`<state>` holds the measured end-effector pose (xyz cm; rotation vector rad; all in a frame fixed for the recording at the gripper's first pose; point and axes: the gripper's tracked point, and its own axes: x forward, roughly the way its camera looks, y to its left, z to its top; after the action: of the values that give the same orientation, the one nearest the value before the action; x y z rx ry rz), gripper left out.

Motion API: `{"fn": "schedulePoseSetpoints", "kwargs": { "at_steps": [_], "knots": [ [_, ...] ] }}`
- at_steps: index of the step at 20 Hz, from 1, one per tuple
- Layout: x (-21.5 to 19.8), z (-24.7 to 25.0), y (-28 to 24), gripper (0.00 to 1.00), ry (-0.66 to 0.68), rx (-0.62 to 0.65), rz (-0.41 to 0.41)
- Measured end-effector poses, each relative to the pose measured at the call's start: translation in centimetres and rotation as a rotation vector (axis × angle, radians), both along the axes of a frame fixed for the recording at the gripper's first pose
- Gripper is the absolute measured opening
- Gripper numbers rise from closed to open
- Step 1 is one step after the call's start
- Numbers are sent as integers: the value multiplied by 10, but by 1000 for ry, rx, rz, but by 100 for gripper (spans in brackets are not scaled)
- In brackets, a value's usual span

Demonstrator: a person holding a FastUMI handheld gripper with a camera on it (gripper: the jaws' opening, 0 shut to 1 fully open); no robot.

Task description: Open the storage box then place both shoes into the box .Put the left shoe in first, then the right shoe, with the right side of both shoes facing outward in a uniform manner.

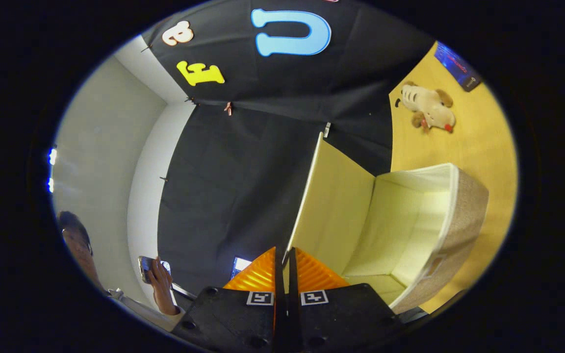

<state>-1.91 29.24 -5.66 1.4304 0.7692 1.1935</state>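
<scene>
Two fingers of the tool (285,264) pinch the raised lid (334,211) edge, closed on it, lid running toward 12 o'clock, with the open storage box (429,230) at 2 o'clock on the worktop (478,142).

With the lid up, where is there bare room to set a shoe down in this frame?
The storage box is empty inside: its floor, walled on all sides, is bare. The wooden table is bare between the box and the plush toy. Crowding is at the lid, raised, its edge pinched in the gripper.
</scene>
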Motion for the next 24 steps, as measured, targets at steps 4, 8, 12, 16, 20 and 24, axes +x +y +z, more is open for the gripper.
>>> {"fn": "schedulePoseSetpoints", "kwargs": {
  "at_steps": [4, 8, 12, 16, 20, 24],
  "knots": [
    [8, 28, 36, 6, -35, -43, 4],
    [14, 44, 76, 5, -33, -72, 10],
    [15, 47, 114, 6, -39, -121, 19],
    [12, 46, 146, 17, -63, -176, 33],
    [15, 41, 154, 54, -67, -207, 32],
    [18, 26, 145, 96, -93, -281, 2]
  ]
}}
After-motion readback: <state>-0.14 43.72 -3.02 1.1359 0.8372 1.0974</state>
